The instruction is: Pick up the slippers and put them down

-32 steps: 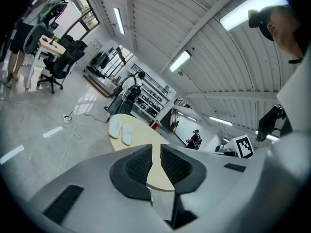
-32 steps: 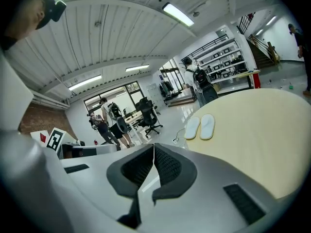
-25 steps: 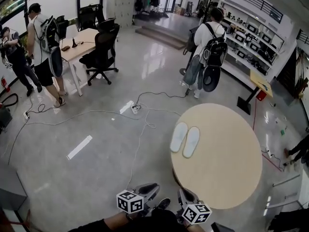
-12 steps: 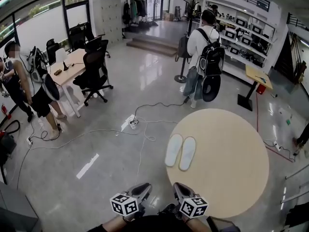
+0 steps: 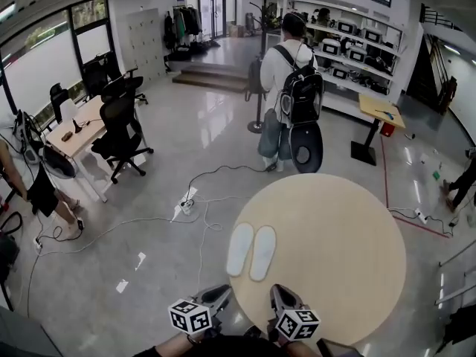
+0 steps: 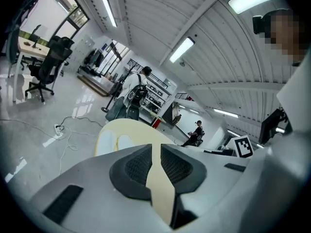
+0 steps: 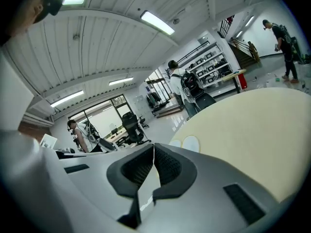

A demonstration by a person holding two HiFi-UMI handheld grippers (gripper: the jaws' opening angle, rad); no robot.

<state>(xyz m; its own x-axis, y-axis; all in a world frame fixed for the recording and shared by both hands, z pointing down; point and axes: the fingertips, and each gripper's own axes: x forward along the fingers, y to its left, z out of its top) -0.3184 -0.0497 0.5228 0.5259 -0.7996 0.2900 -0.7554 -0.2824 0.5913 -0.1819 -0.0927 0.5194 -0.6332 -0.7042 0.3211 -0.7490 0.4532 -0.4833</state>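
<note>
Slippers [image 5: 251,250] now closer to grippers | side by side on table [image 5: 349,259] | left gripper [image 5: 218,296] slightly spread, empty | right gripper [image 5: 280,296] pressed together, empty

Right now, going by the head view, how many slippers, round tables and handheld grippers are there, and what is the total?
White slippers: 2
Round table: 1
Grippers: 2, the left gripper and the right gripper
Total: 5
</note>
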